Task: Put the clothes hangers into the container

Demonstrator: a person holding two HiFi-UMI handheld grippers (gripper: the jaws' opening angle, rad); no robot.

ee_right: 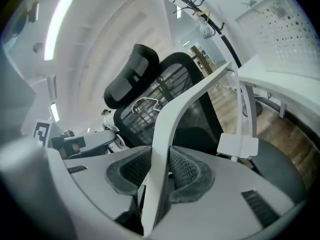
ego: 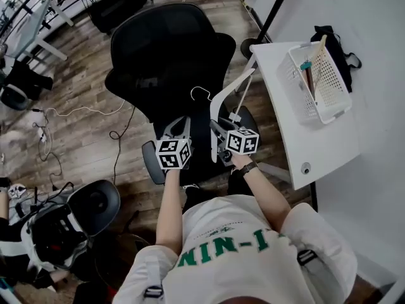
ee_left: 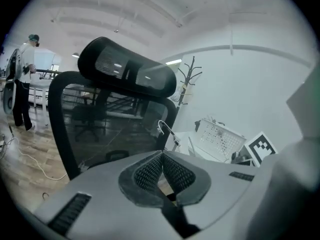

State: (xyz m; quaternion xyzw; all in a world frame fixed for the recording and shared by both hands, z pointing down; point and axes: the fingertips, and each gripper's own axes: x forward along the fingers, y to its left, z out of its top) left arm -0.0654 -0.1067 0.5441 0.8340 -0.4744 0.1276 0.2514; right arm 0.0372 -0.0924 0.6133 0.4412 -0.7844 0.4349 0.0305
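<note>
Currently both forearms reach forward side by side above a black mesh office chair (ego: pixel 171 49). The right hand-held gripper (ee_right: pixel 161 166) is clamped on a white plastic clothes hanger (ee_right: pixel 175 114) with a wire hook, held in the air near the white worktop (ego: pixel 285 128) that carries the white perforated basket (ego: pixel 300 87). The left hand-held gripper (ee_left: pixel 162 166) is closed and empty.

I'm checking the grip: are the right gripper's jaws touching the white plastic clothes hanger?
Touching. In the right gripper view, the right gripper clamps the white plastic clothes hanger, both dark pads pressed against its arm.
</note>
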